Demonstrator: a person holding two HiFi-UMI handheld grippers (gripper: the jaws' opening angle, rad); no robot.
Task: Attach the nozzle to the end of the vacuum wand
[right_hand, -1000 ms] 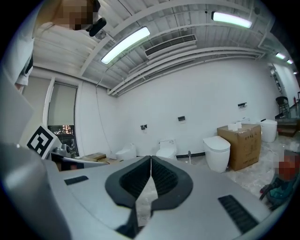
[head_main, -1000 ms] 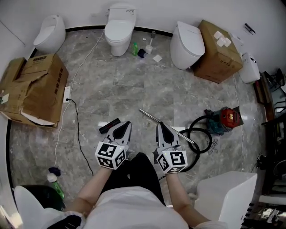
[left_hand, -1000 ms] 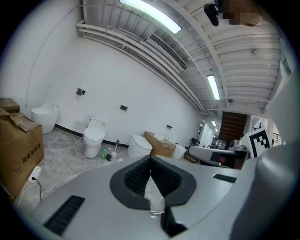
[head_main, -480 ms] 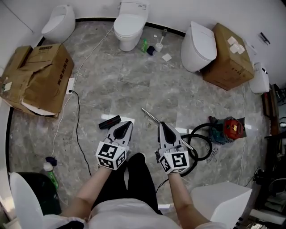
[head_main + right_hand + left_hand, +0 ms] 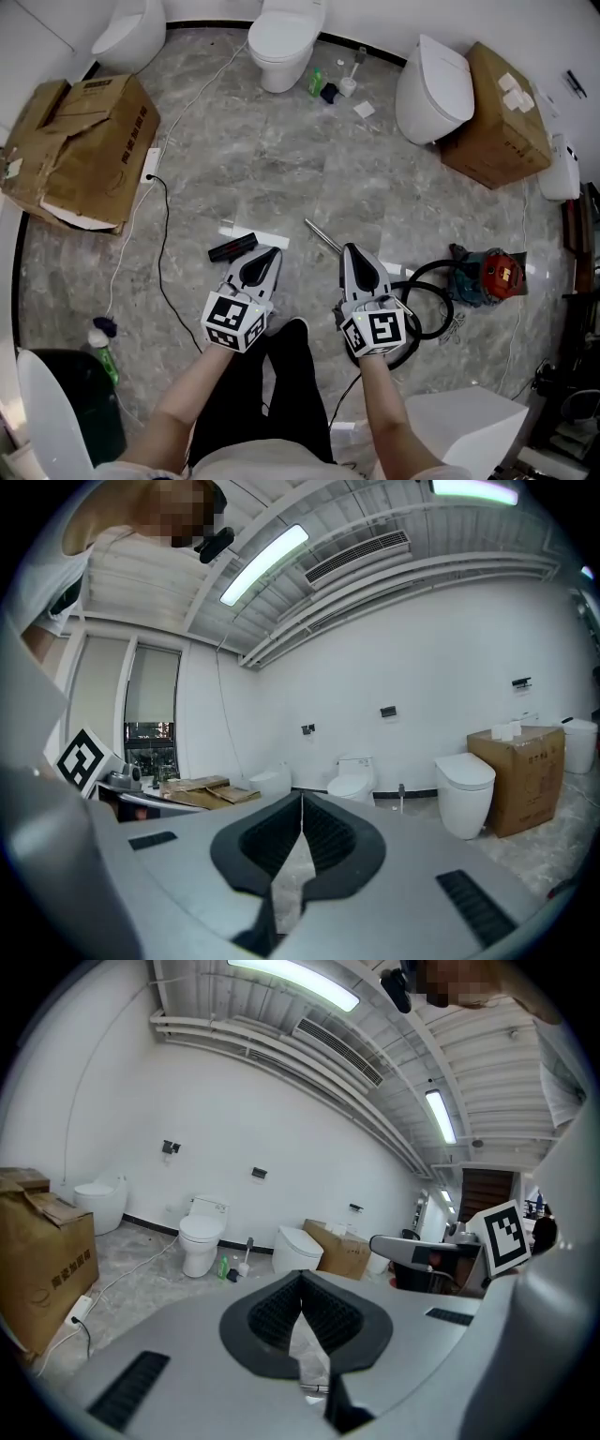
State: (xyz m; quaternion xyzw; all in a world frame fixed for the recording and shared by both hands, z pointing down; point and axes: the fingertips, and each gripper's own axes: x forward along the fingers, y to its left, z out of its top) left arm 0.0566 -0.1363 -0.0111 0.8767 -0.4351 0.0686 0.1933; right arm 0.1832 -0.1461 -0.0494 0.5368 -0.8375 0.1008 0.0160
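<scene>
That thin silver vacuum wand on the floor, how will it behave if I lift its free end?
Probably stiff: the silver metal wand looks straight and thin. Likely to roll on the smooth tiled floor. The black hose it seems joined to may drag.

The head view looks steeply down at the floor (image 5: 281, 187); both gripper views face level toward one toilet (image 5: 202, 1237).

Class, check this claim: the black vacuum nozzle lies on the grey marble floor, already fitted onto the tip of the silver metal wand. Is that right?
Not quite. The black vacuum nozzle does lie on the grey marble floor, but it is not fitted onto the silver metal wand. It lies apart from the wand, just ahead of the left gripper. The head view shows this.
</scene>
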